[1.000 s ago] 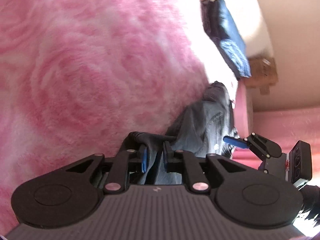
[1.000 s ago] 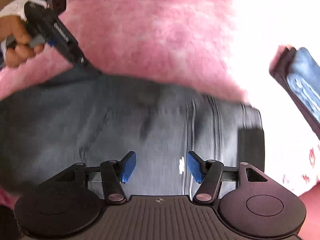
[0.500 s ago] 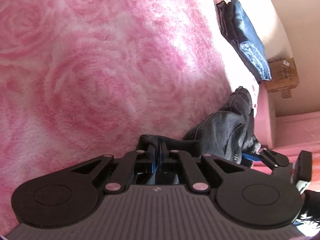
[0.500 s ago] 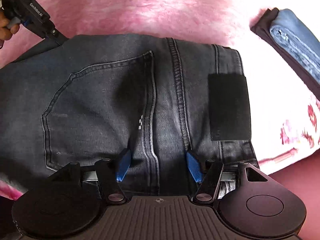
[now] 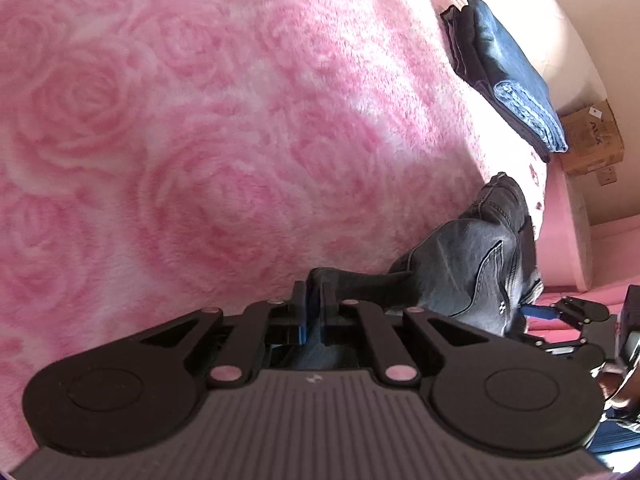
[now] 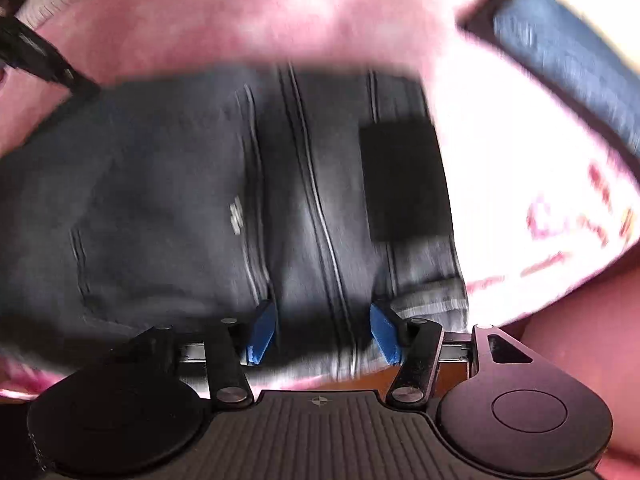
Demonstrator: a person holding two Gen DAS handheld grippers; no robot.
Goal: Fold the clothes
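Note:
A pair of dark grey jeans [image 6: 200, 200] lies on a pink rose-pattern blanket [image 5: 200, 120], waist end toward the right wrist camera, with a black patch [image 6: 400, 180] on the waistband. My left gripper [image 5: 314, 312] is shut on a fold of the jeans [image 5: 460, 264] near one edge. It also shows at the far left of the right wrist view [image 6: 48, 68]. My right gripper [image 6: 324, 332] is open, its blue pads on either side of the jeans' centre seam at the waistband. The right wrist view is blurred by motion.
A stack of folded blue jeans [image 5: 508, 80] lies on the blanket at the far right, also in the right wrist view [image 6: 568, 60]. A cardboard box [image 5: 592, 140] stands beyond the bed edge. The pink bed edge [image 5: 564, 232] runs beside the grey jeans.
My left gripper closed on the fold of the jeans a second ago and still holds it. The right gripper has stayed open and shifted slightly over the waistband; its view has blurred.

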